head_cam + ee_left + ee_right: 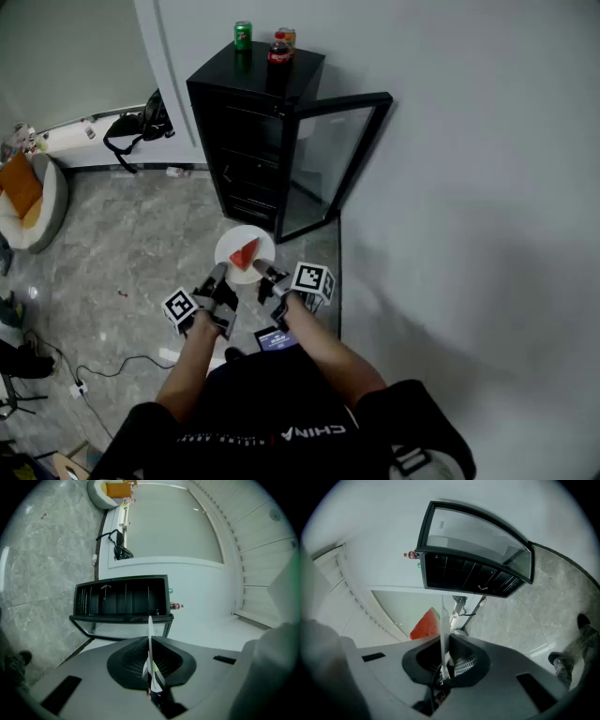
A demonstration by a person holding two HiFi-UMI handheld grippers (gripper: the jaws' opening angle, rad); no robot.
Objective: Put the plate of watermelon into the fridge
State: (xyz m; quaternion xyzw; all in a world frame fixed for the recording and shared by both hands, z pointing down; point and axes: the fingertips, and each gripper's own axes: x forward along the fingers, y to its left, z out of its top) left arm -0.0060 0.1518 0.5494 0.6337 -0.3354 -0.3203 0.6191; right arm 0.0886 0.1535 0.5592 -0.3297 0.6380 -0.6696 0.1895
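Holding the white plate (246, 233) out in front of us, above the grey floor (122, 253), we have the left gripper (217, 275) clamped on its left rim and the right gripper (267, 274) clamped on its right rim. A red watermelon wedge (245, 254) lies on it. Farther off stands the black fridge (246, 141), its glass door (330, 161) swung open to the right, with a green can (243, 36) on top.

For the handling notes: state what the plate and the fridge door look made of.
Plate: thin, white, smooth, likely ceramic or melamine; cannot tell which. Fridge door: clear glass pane in a glossy black frame; the room shows through it.
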